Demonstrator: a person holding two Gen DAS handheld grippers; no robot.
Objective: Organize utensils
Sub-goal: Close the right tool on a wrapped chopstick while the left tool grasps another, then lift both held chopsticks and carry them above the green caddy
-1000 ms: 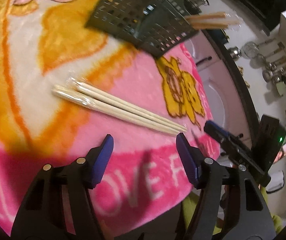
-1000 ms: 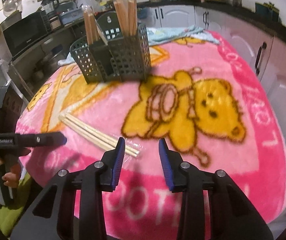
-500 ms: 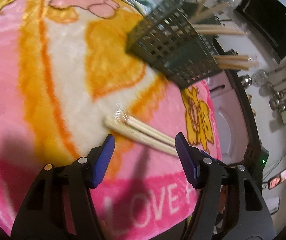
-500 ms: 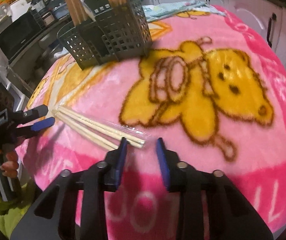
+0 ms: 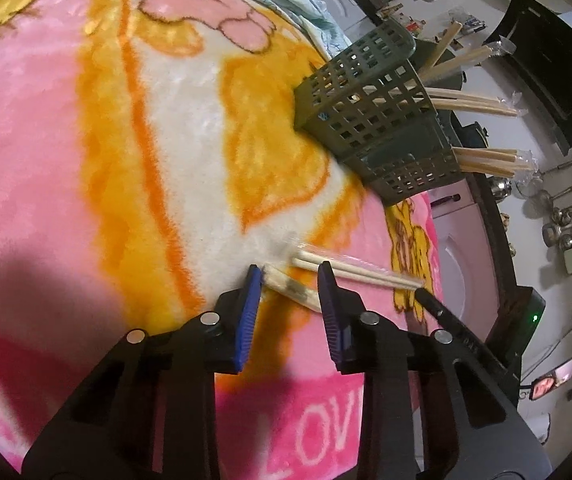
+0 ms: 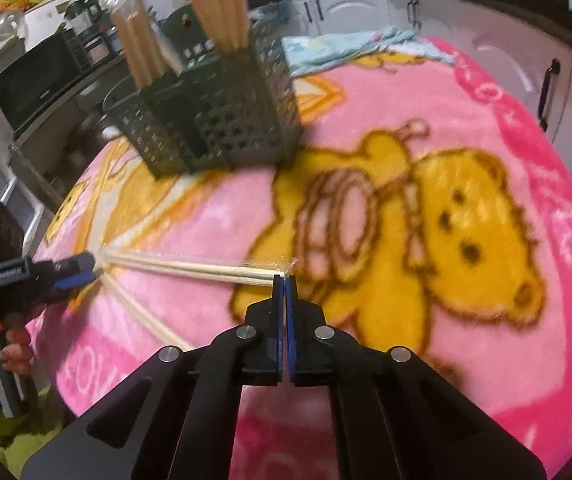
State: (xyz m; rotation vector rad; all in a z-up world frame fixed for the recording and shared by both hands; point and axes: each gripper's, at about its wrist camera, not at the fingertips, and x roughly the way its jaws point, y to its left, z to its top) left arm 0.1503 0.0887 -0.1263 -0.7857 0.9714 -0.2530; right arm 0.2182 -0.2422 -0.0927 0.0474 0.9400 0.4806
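Two plastic-wrapped chopstick pairs lie on the pink blanket. My right gripper [image 6: 284, 278] is shut on the tip of the far pair [image 6: 189, 267], which also shows in the left wrist view [image 5: 350, 270]. My left gripper [image 5: 290, 276] is open, its jaws straddling the end of the near pair [image 5: 290, 286], which also shows in the right wrist view [image 6: 145, 320]. The left gripper shows in the right wrist view [image 6: 81, 270]. A dark green mesh utensil caddy [image 5: 382, 124] [image 6: 213, 116] stands behind, holding several wrapped chopstick pairs.
The pink bear-print blanket [image 6: 426, 208] covers the table. A light blue cloth [image 6: 346, 46] lies at the far edge. Cabinets, a microwave [image 6: 33, 80] and hanging kitchen tools surround the table.
My right gripper moved forward and shut on the tip of the far chopstick pair. My left gripper advanced until its jaws straddle the end of the near pair and narrowed. The pairs have splayed apart.
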